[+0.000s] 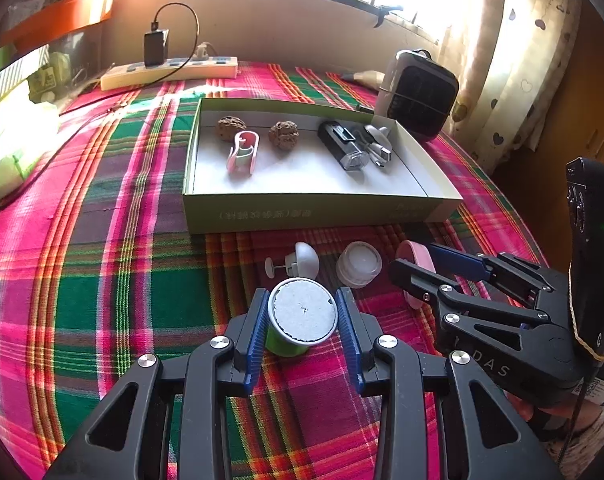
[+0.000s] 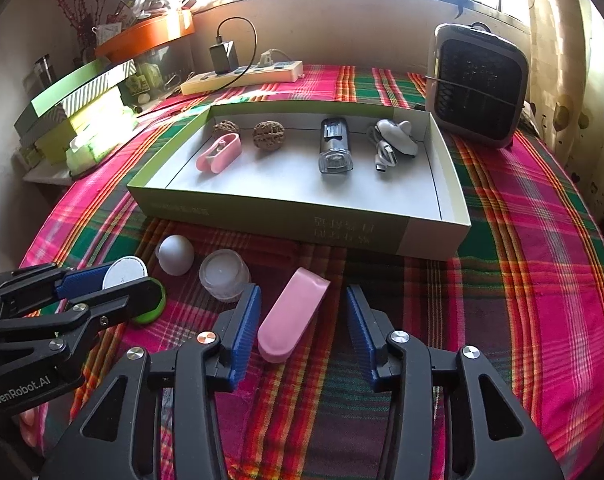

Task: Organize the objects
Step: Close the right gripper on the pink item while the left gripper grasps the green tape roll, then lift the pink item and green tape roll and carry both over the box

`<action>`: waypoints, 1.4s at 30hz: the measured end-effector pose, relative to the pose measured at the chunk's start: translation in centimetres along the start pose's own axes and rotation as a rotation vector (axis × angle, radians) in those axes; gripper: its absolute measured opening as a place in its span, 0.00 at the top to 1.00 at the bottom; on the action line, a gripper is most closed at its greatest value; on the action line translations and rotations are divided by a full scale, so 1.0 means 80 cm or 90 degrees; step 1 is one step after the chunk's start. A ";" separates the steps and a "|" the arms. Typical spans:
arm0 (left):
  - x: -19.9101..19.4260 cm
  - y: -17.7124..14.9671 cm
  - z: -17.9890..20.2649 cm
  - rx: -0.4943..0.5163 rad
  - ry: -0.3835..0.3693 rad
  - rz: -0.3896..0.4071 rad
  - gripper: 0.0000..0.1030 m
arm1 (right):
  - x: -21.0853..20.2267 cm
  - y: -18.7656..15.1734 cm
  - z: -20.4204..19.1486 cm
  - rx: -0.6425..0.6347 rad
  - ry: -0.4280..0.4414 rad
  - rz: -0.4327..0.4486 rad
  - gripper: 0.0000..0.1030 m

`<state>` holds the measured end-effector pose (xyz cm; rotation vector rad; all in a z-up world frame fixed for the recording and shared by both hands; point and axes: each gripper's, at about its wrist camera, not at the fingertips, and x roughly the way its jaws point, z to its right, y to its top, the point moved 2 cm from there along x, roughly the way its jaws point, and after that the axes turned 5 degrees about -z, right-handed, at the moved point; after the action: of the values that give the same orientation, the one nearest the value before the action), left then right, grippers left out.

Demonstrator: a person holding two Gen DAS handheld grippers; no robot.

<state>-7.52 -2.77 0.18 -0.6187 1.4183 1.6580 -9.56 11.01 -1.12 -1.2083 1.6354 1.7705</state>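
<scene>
Green cup point(image 1: 297, 320): small, white paper top, green side; your left tool point(image 1: 304, 322) has its blue pads tight against both sides, down by the tablecloth.
Pink case point(image 2: 291, 314): smooth, rounded, flat on the tablecloth; your right tool point(image 2: 302, 328) straddles it, left pad touching or nearly so, right pad clear, no grip.
Box point(image 2: 382, 228): shallow, just beyond, holding two walnuts, a pink clip, a dark lamp and a cable; the near half of its floor is bare.
Table point(image 2: 522, 280): plaid cloth, wide bare stretch right of your right tool.
</scene>
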 end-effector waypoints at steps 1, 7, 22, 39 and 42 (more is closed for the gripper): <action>0.001 0.000 0.000 -0.001 -0.002 0.000 0.69 | 0.001 0.000 0.000 -0.001 -0.001 -0.001 0.60; 0.001 0.001 0.000 -0.002 0.000 0.001 0.69 | 0.002 -0.001 0.001 -0.002 -0.005 -0.005 0.69; 0.001 0.000 0.001 0.001 0.004 0.003 0.70 | 0.002 -0.002 -0.002 -0.011 -0.002 -0.005 0.82; -0.001 0.001 0.001 -0.002 0.008 0.005 0.71 | 0.002 -0.002 -0.002 -0.009 0.001 -0.005 0.82; -0.001 0.002 0.001 -0.001 0.008 0.005 0.71 | 0.002 -0.003 -0.003 -0.010 0.002 -0.005 0.82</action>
<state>-7.60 -2.74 0.30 -0.6270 1.4304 1.6644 -9.43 10.78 -1.38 -1.2240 1.6183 1.7807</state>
